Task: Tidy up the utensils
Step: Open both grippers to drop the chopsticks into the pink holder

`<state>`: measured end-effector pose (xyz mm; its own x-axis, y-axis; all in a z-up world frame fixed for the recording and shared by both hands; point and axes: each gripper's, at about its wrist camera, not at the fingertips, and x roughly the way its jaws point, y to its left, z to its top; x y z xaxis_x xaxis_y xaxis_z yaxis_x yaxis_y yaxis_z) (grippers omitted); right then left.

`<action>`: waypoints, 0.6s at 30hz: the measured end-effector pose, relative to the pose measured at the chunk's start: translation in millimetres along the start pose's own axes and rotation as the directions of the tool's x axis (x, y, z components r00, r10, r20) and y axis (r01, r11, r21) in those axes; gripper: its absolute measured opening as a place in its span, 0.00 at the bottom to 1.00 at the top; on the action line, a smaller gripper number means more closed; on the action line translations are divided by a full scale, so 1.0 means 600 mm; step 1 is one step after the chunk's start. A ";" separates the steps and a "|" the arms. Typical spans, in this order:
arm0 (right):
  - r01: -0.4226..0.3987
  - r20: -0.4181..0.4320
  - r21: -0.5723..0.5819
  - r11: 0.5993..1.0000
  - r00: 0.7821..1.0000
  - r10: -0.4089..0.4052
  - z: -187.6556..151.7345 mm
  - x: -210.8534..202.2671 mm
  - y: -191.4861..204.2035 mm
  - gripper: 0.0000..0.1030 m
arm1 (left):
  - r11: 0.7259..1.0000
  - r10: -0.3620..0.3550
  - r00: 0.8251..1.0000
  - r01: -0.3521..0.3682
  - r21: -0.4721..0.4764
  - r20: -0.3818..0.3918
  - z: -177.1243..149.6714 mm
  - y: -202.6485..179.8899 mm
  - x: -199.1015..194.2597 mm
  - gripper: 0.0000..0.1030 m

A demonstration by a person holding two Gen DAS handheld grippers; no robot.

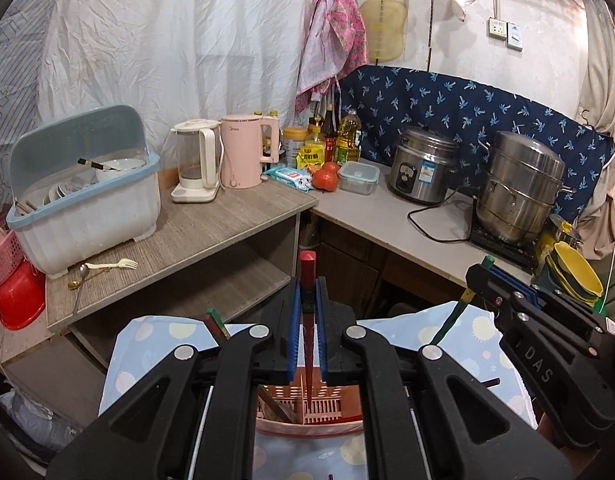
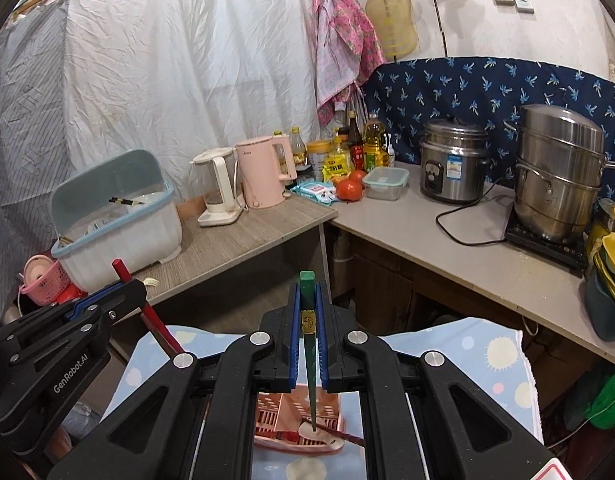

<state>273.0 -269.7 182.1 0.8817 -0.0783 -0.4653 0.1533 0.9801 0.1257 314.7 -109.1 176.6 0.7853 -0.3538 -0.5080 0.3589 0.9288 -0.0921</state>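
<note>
Open gap between dish box (image 1: 83,204) and kettles (image 1: 195,164).

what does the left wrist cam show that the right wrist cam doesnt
Only the left wrist view shows the spoons and white fork lying loose on the wooden table, plus the red chopstick gripped along its length. Only the right wrist view shows the green chopstick gripped lengthwise, with a spoon lying in the holder. Both show the pink utensil holder below, the dish rack and the pink kettle.
</note>
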 end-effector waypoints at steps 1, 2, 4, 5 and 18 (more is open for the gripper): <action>0.011 0.009 0.002 1.000 1.000 -0.011 -0.003 -0.001 0.000 0.12 | 1.000 0.007 1.000 -0.007 -0.003 0.000 -0.003 0.001 0.002 0.07; 0.021 0.017 0.003 1.000 1.000 -0.021 -0.006 -0.003 -0.001 0.17 | 1.000 0.009 1.000 -0.009 -0.004 -0.001 -0.005 0.002 0.004 0.10; 0.025 0.034 0.009 1.000 0.999 -0.025 -0.008 -0.010 -0.002 0.45 | 1.000 0.012 1.000 -0.012 -0.013 -0.004 -0.009 0.005 0.005 0.21; 0.028 0.045 0.015 1.000 0.999 -0.028 -0.010 -0.016 -0.003 0.47 | 1.000 0.017 1.000 -0.017 -0.021 -0.002 -0.012 0.007 0.004 0.29; 0.022 0.049 0.009 1.000 0.999 -0.022 -0.029 -0.075 -0.007 0.47 | 0.998 0.034 0.999 -0.034 -0.056 -0.003 -0.027 0.029 -0.032 0.32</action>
<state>224.9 -267.0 187.1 0.8990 -0.1092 -0.4242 0.1767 0.9765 0.1232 297.7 -84.5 170.9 0.7953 -0.3218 -0.5138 0.3034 0.9450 -0.1223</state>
